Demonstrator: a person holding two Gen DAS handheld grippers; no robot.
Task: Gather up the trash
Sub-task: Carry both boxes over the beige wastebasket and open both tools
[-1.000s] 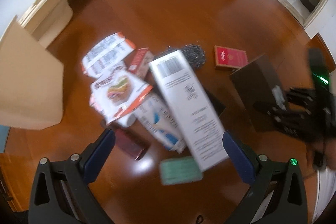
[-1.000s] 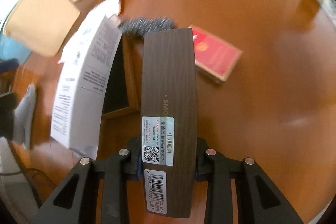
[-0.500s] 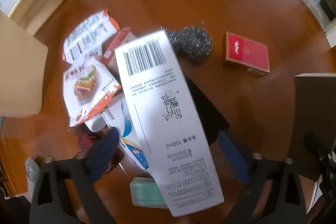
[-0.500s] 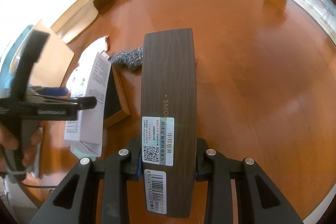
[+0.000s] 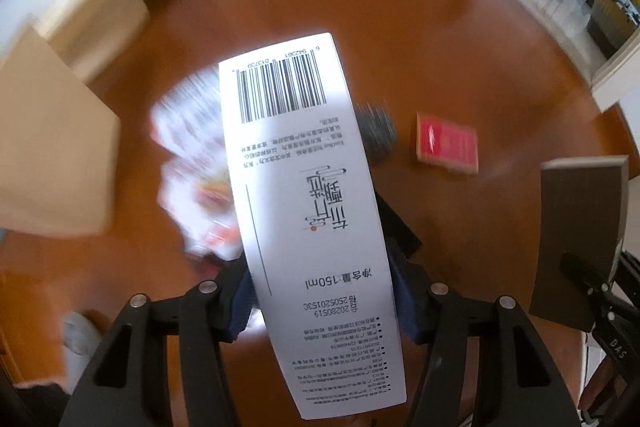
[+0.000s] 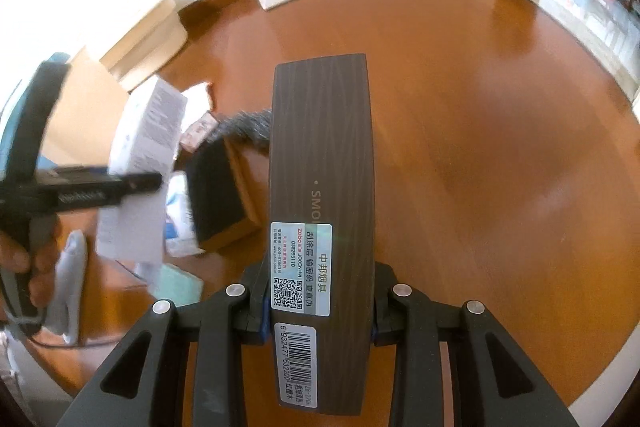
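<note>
While both claws are loaded, each grips a separate carton clear of the wooden floor (image 6: pixel 500 155). Left claw (image 5: pixel 320 301): closed on a long white box (image 5: pixel 308 195), pinched at its lower half between blue pads (image 5: pixel 242 301), barcode end pointing away from the camera. Right claw (image 6: pixel 318 311): closed on a dark wood-grain box (image 6: pixel 320 163), gripped near the labelled end, with a barcode sticker and a QR label facing up. In the left wrist view this dark wood-grain box (image 5: pixel 578 231) appears to the right of the white box, well apart from it. In the right wrist view the white box (image 6: pixel 140 171) appears to the left of the dark one, with the left claw (image 6: pixel 132 183) clamped across it and the person's hand (image 6: pixel 32 263) on the handle.

Remaining litter on the floor, placed relative to the white box: a red pack (image 5: pixel 448 145) lies to its right, apart from it; a steel-wool scourer (image 5: pixel 376 131) sits just beside its right edge; blurred snack wrappers (image 5: pixel 192 163) lie behind its left edge; a black tray with wooden rim (image 6: pixel 218 195) lies beneath and to its right. A pale green item (image 6: pixel 178 285) lies near its lower end; its identity cannot be determined. Cardboard cartons (image 5: pixel 52 163) stand to the far left.
</note>
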